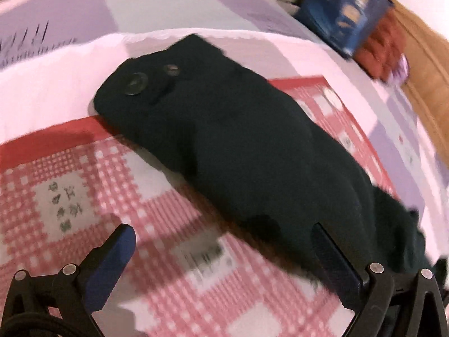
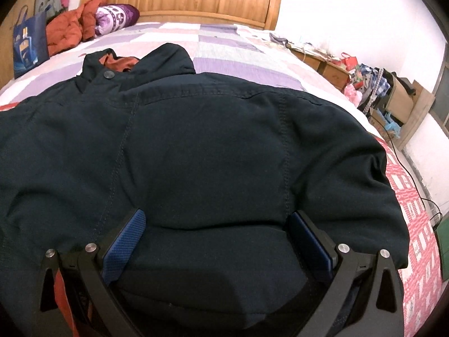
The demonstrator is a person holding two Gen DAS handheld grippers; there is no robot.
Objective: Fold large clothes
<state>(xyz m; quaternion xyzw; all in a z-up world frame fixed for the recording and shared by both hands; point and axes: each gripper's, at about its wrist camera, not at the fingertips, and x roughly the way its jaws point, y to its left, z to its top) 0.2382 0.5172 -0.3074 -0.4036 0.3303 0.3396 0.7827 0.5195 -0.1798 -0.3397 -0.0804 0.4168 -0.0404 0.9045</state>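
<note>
Folding looks partly done: dark jacket (image 2: 202, 151) fills mid-frame on the bed (image 2: 224, 39), sleeve (image 1: 224, 146) laid over, both left gripper (image 1: 221, 252) and right gripper (image 2: 216, 236) spread wide, gripping nothing, halving left.

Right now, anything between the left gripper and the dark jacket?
Nothing visible. The left gripper hangs open over the red checked cloth, the dark jacket just ahead, its edge already by the right-hand finger.

A dark jacket sleeve (image 1: 224, 146) is seen lying across a red checked blanket (image 1: 84, 185); the left gripper (image 1: 221, 238) is held wide open above it, nothing gripped; a blue bag (image 1: 345, 8) is seen beyond
</note>
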